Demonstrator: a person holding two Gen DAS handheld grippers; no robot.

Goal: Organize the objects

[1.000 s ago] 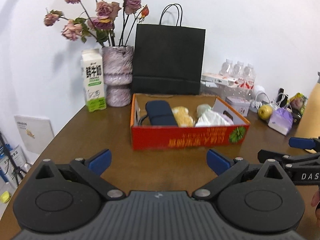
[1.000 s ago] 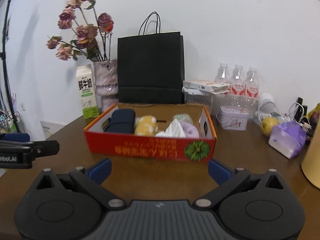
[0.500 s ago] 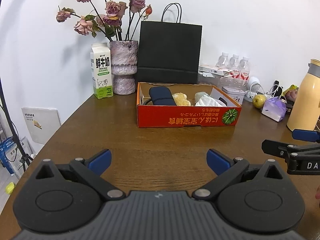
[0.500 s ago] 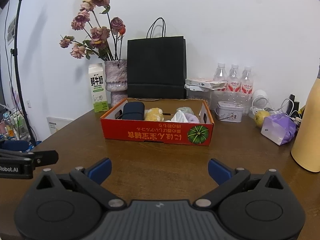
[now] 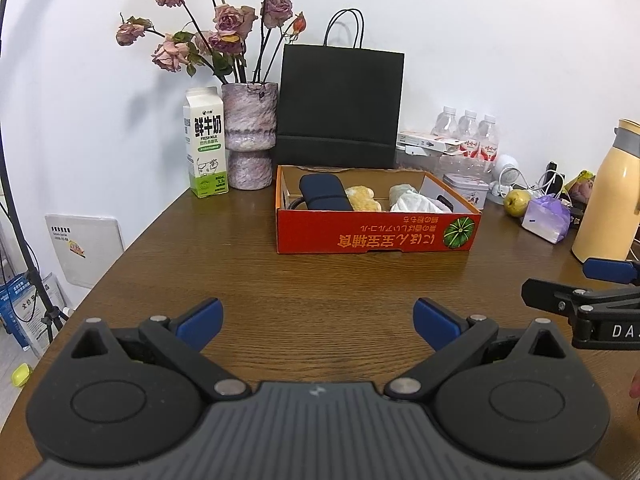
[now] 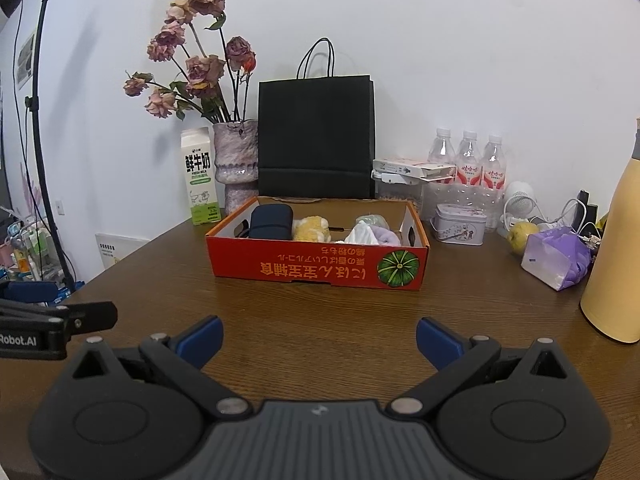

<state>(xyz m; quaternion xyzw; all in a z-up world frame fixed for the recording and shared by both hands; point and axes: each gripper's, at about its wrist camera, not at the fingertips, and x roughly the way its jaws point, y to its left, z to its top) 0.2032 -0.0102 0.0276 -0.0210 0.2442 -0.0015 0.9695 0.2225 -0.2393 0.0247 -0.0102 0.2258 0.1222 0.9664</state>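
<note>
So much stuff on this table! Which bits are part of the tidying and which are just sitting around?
Likely the job: red box, dark pouch, yellow toy, tissues.

Probably bystanders: milk carton, vase, black bag, water bottles, yellow flask.

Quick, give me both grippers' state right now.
Left gripper: open, holding nothing, above the table.
Right gripper: open, holding nothing, facing the red box.
</note>
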